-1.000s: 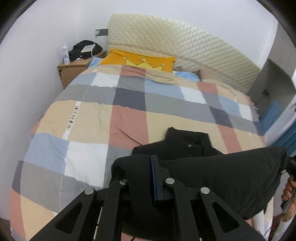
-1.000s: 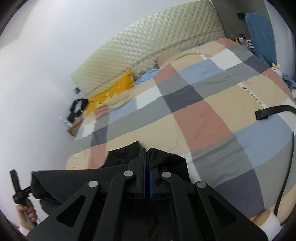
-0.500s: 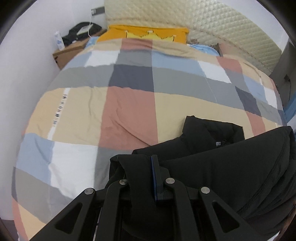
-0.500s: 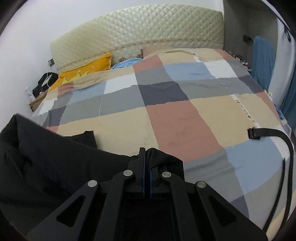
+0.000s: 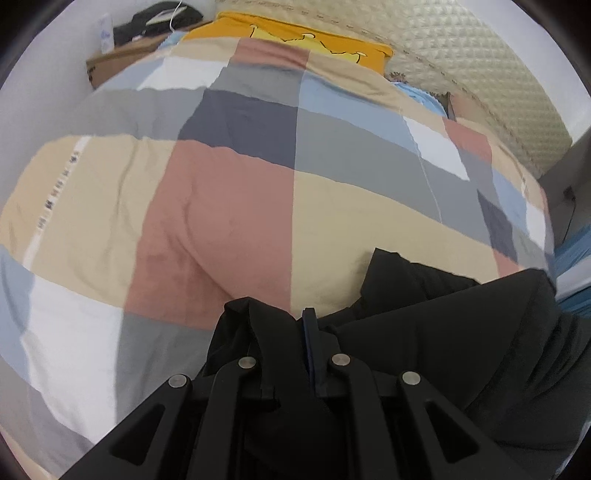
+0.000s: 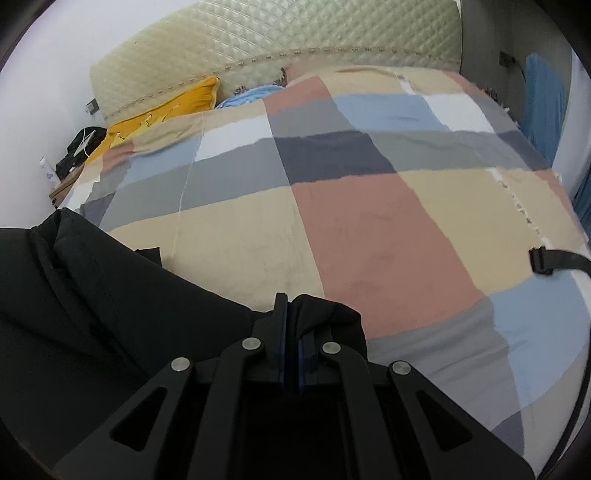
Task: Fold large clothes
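A large black jacket lies across the near part of the checked bedspread. My left gripper is shut on a bunched edge of the jacket at its left end. Its collar part rests on the bed just beyond. In the right wrist view my right gripper is shut on the jacket's other end, and the black jacket stretches off to the left over the bedspread.
A yellow pillow and a quilted headboard are at the far end. A bedside table with a bottle and black items stands far left. A black strap lies on the bed's right side. A blue cloth hangs at far right.
Both grippers have moved forward and lower over the bed, still holding the jacket. The bedspread looms closer, and the jacket's collar part now lies further onto the bed.
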`<action>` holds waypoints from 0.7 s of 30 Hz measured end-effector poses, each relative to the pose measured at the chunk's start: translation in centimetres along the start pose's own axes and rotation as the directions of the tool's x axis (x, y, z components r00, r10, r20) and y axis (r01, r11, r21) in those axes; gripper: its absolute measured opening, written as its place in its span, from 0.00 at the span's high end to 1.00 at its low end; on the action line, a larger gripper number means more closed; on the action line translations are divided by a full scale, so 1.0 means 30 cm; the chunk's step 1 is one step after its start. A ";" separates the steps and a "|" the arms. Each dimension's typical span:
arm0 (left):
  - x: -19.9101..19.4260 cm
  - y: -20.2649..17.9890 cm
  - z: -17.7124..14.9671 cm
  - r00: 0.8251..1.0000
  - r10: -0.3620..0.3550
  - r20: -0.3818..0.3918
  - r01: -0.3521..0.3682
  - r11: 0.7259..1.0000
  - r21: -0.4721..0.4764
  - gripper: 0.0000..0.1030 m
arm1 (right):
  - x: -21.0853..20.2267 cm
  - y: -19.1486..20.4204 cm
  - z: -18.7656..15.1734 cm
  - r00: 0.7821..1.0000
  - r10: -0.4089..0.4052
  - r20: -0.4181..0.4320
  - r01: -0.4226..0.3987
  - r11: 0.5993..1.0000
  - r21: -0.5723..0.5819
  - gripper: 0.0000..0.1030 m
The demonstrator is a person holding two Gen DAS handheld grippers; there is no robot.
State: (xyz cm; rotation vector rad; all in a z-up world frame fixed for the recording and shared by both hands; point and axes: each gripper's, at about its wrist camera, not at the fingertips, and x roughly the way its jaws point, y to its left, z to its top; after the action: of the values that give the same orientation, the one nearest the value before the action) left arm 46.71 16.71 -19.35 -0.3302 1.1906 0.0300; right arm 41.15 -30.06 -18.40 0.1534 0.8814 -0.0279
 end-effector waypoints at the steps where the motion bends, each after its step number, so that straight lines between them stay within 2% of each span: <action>1: 0.003 0.004 -0.001 1.000 -0.011 -0.004 0.011 1.000 -0.009 0.89 | 0.006 -0.004 -0.003 1.000 0.004 -0.008 -0.004 1.000 0.004 0.98; 5: -0.023 0.019 -0.028 0.999 -0.050 -0.021 0.050 0.999 0.001 0.89 | -0.014 -0.011 -0.022 1.000 0.026 0.003 -0.026 1.000 0.016 0.97; 9: -0.088 0.060 -0.068 0.991 -0.109 -0.083 0.109 0.994 -0.005 0.85 | -0.075 -0.020 -0.055 0.998 0.056 0.010 -0.056 0.998 0.038 0.94; 11: -0.147 0.097 -0.094 0.981 -0.164 -0.099 0.162 0.986 -0.036 0.81 | -0.111 -0.025 -0.065 0.997 0.070 0.025 -0.071 0.996 0.053 0.94; 14: -0.261 0.147 -0.136 0.964 -0.253 -0.080 0.250 0.967 -0.052 0.59 | -0.191 -0.026 -0.081 0.995 0.080 0.067 -0.084 0.995 0.055 0.91; 15: -0.306 0.160 -0.149 0.964 -0.258 -0.065 0.256 0.966 -0.038 0.42 | -0.229 -0.020 -0.088 0.994 0.072 0.088 -0.076 0.996 0.039 0.86; 16: -0.375 0.180 -0.170 0.966 -0.258 -0.017 0.258 0.966 -0.017 0.27 | -0.250 -0.016 -0.091 0.993 0.061 0.099 -0.064 0.998 0.025 0.81; 17: -0.419 0.193 -0.185 0.966 -0.257 0.022 0.257 0.966 -0.004 0.23 | -0.275 -0.013 -0.096 0.992 0.050 0.113 -0.052 0.999 0.016 0.59; 18: -0.474 0.210 -0.207 0.966 -0.251 0.067 0.251 0.968 0.013 0.20 | -0.317 -0.015 -0.104 0.988 0.033 0.149 -0.036 0.999 0.012 0.23; 19: -0.515 0.222 -0.227 0.964 -0.248 0.092 0.247 0.969 0.026 0.19 | -0.350 -0.023 -0.110 0.983 0.023 0.184 -0.027 0.999 0.018 0.11; 20: -0.546 0.228 -0.243 0.963 -0.247 0.108 0.245 0.969 0.037 0.19 | -0.391 -0.037 -0.117 0.974 0.019 0.226 -0.027 0.999 0.032 0.06; 21: -0.578 0.228 -0.264 0.962 -0.242 0.130 0.237 0.970 0.050 0.19 | -0.424 -0.053 -0.122 0.967 0.027 0.254 -0.042 0.998 0.051 0.06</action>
State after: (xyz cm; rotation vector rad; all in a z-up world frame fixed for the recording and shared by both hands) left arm 31.68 23.71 -7.73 -0.4337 1.0093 -0.1766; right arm 30.09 -31.60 -11.09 0.2131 0.6228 -0.0390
